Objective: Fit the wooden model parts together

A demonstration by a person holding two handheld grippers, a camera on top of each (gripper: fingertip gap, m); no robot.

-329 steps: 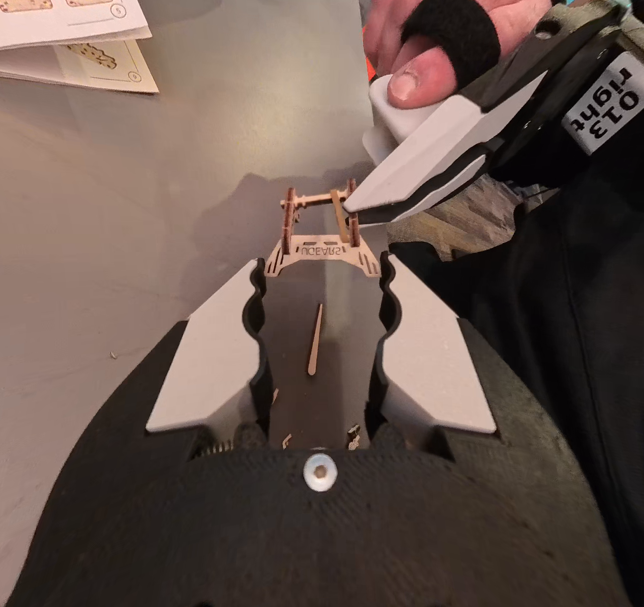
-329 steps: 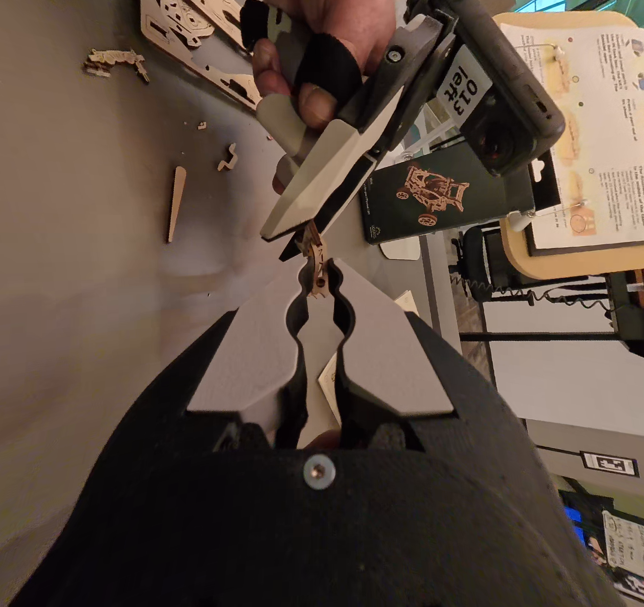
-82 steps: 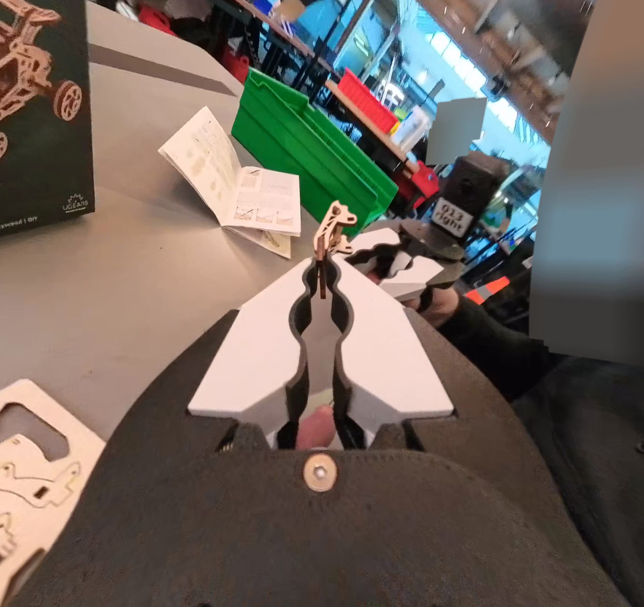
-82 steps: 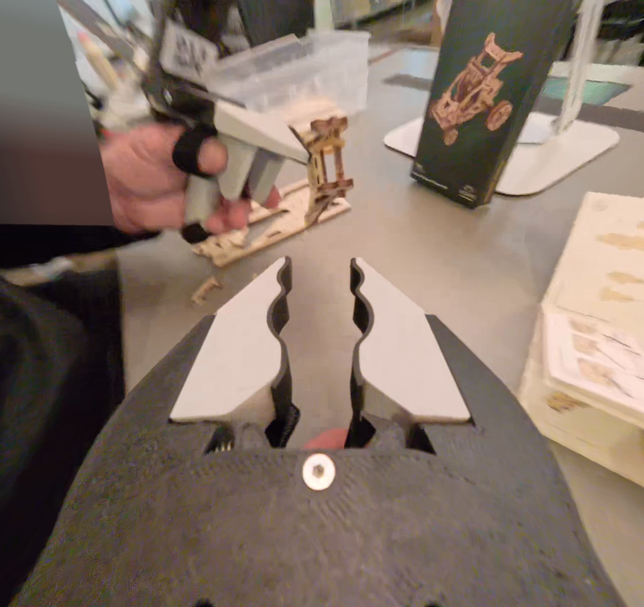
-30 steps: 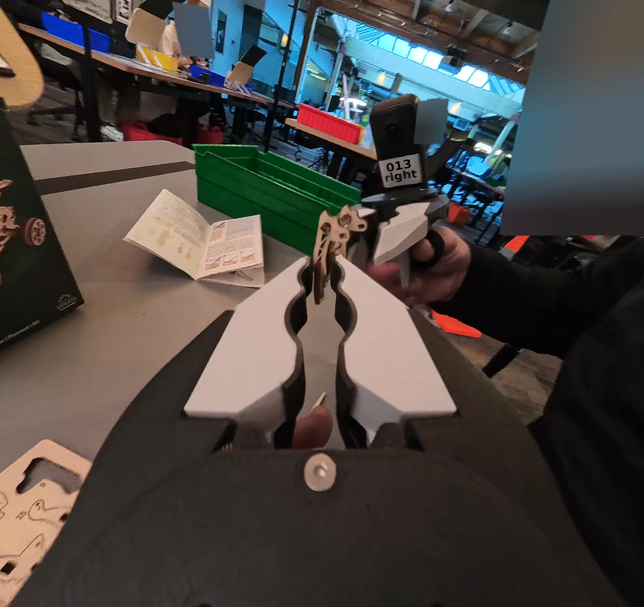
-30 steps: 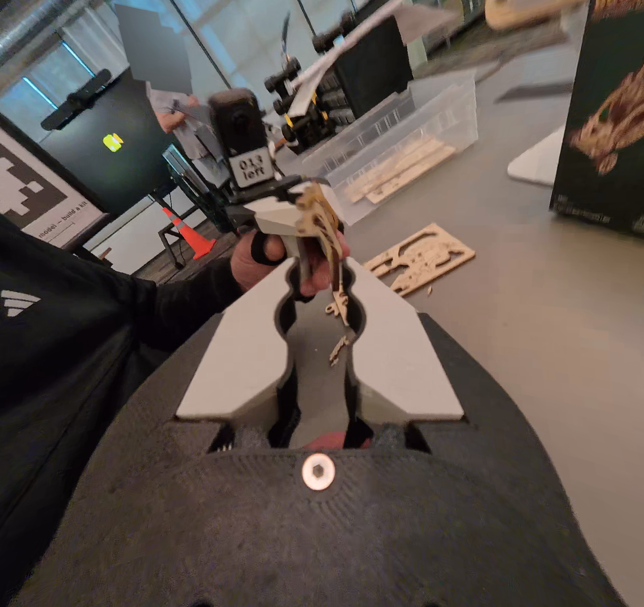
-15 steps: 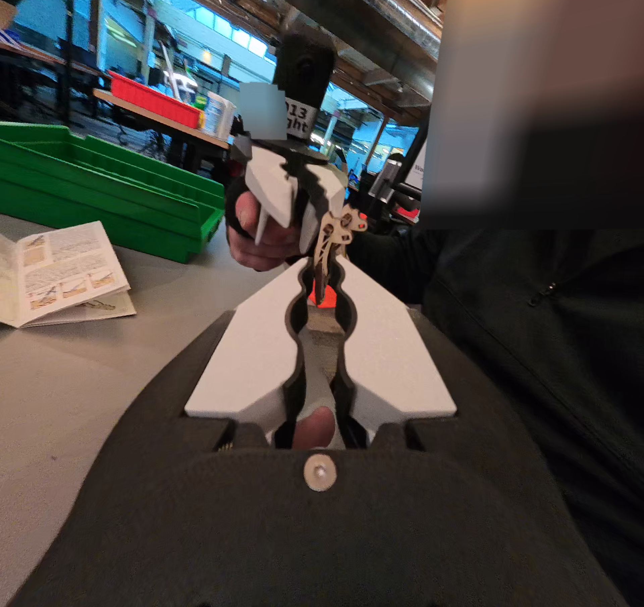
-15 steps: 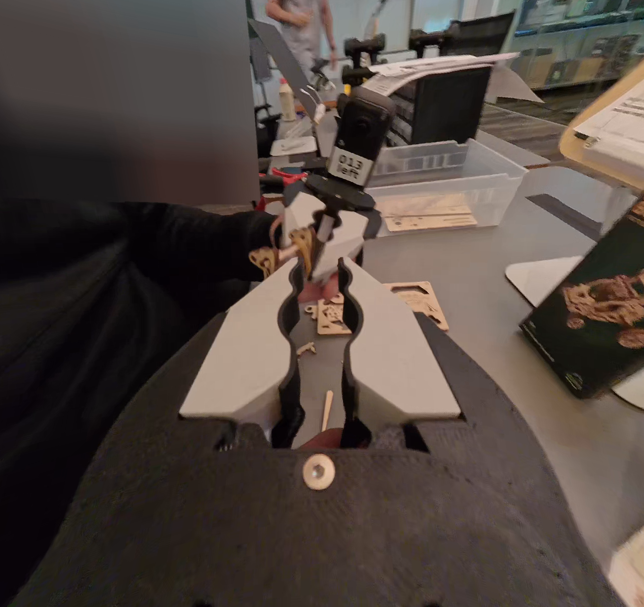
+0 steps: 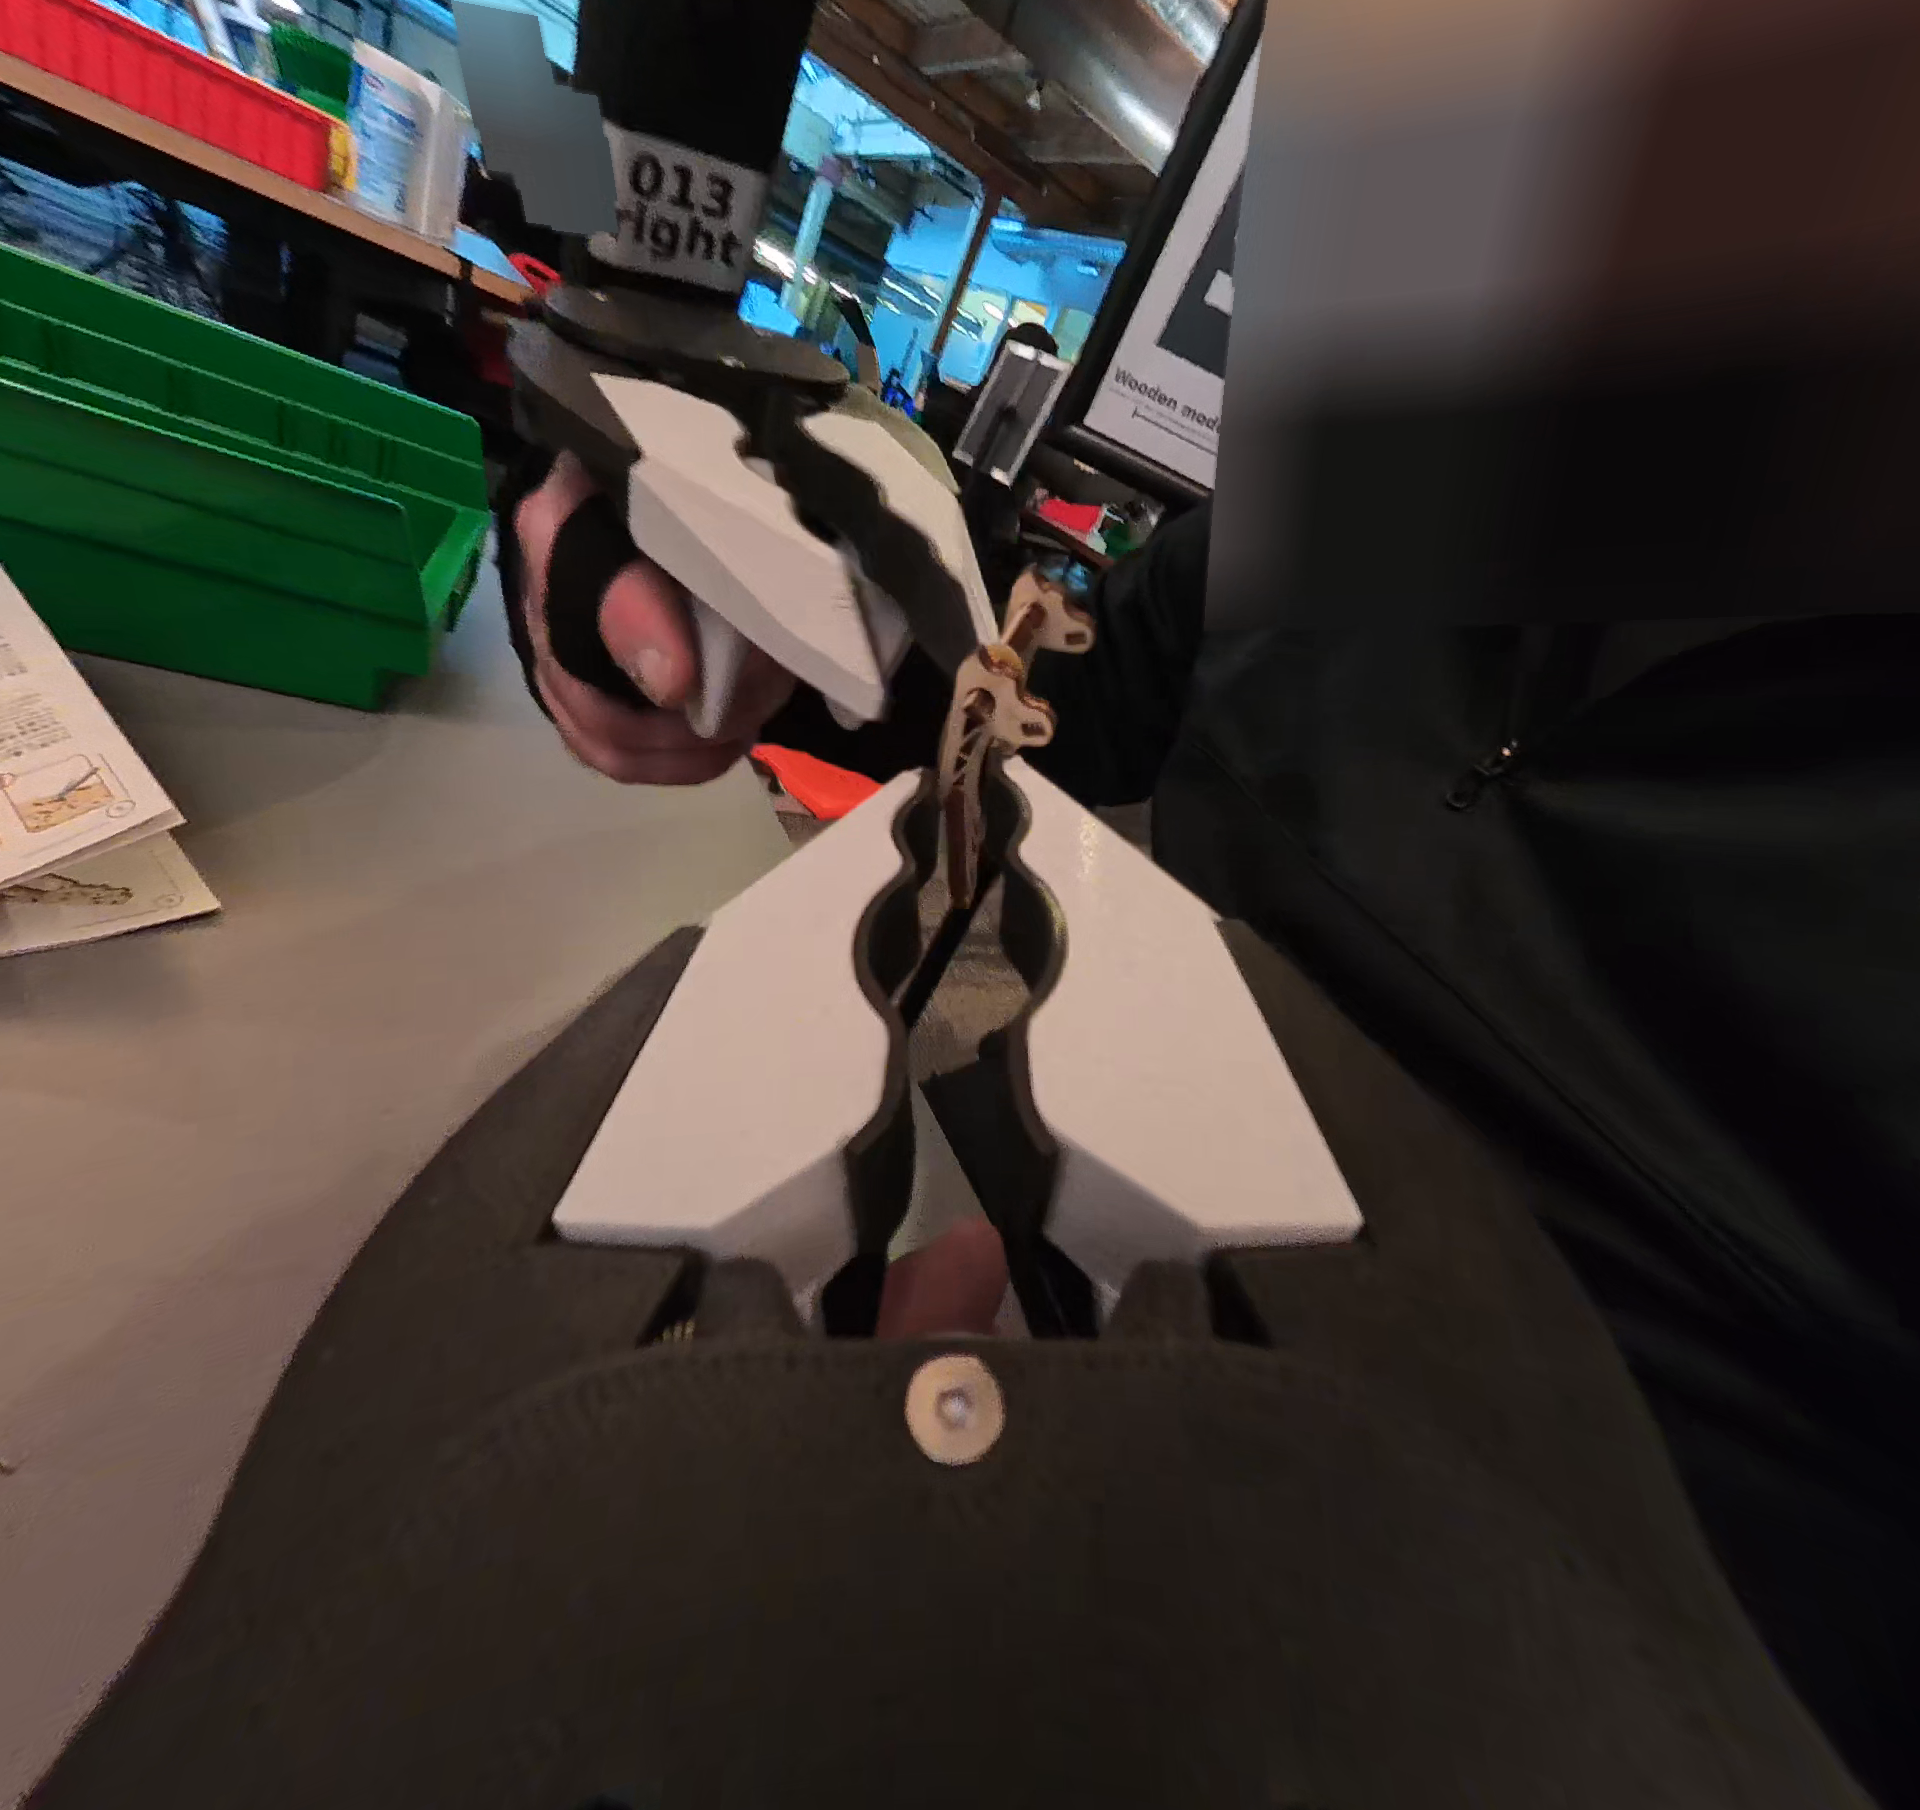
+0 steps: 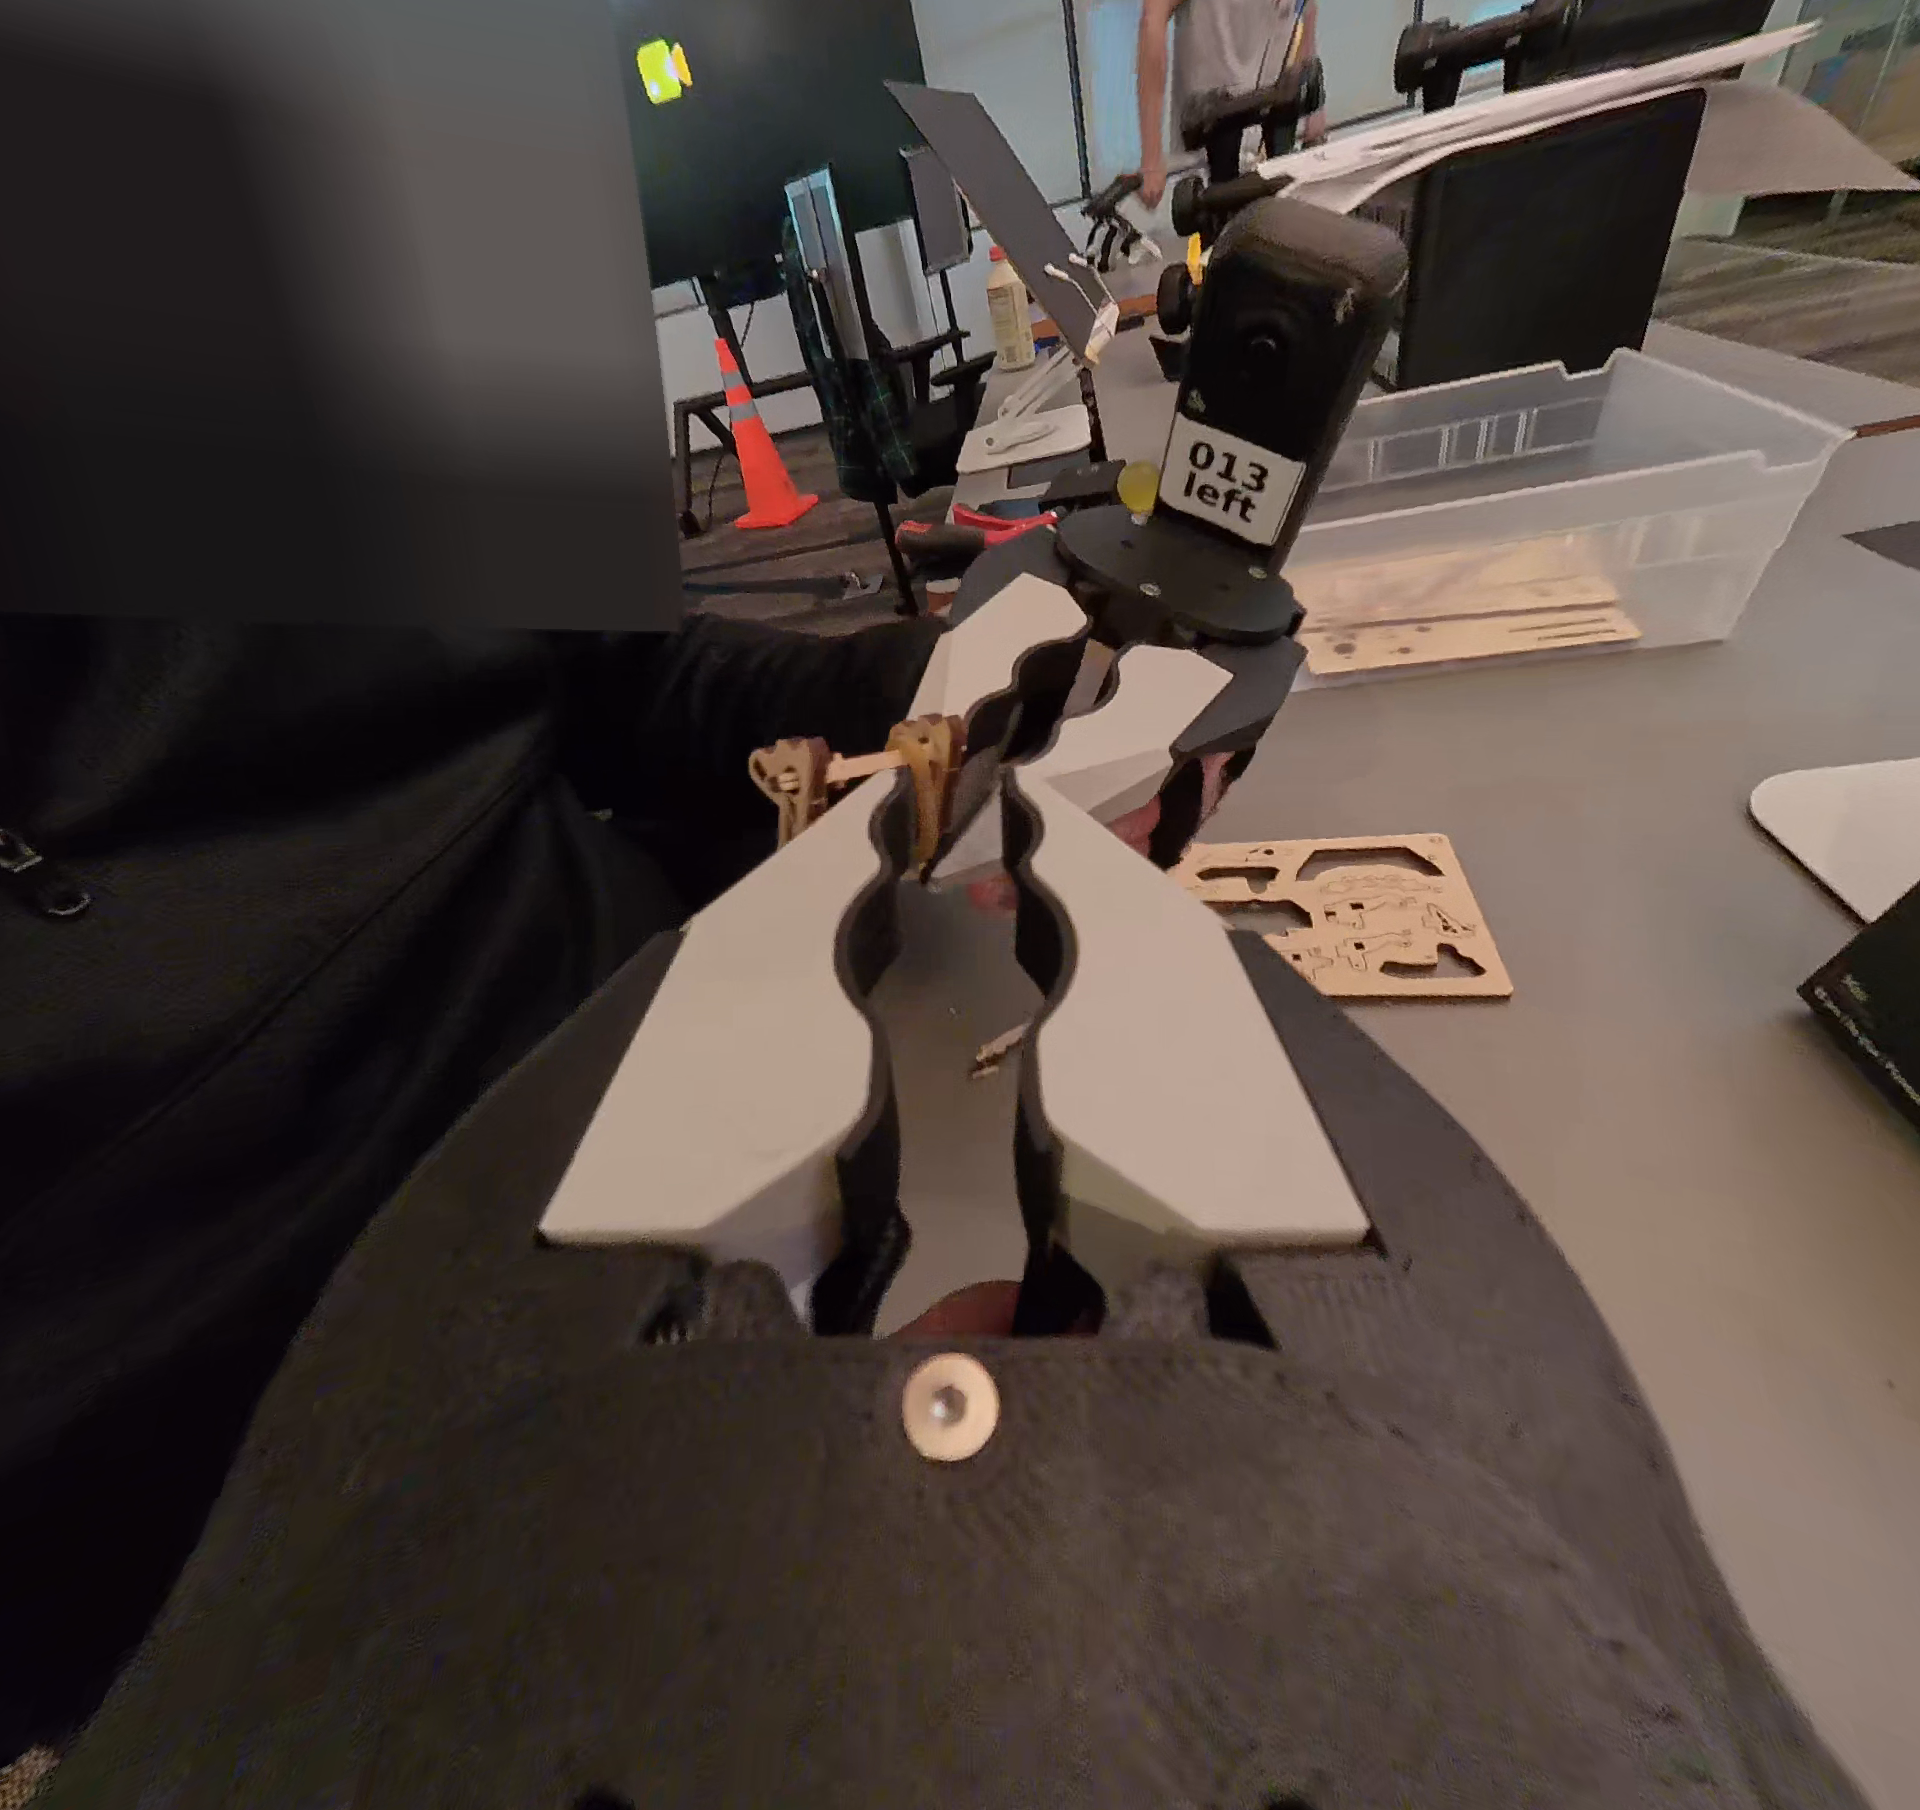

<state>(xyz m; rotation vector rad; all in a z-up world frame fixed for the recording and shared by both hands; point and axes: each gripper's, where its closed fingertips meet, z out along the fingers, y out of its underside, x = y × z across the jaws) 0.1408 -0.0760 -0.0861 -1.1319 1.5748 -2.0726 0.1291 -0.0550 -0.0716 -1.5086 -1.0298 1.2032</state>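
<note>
Fingers [image 9: 1122,929] of the left gripper [image 9: 961,804] pinched the half-built wooden frame [image 9: 987,711]; the right gripper [image 10: 951,825] stood open around one side plate, more parts apparently unfitted.

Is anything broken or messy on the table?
Nothing looks broken. A tiny wooden scrap lies loose on the grey table, near the punched-out wooden sheet. The left gripper holds the small wooden model up, tilted a little.

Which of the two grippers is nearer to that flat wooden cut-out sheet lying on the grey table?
Left. The left gripper hangs just beside and above the flat wooden cut-out sheet, holding a small wooden model assembly. The right gripper sits nearer the person, farther back.
</note>
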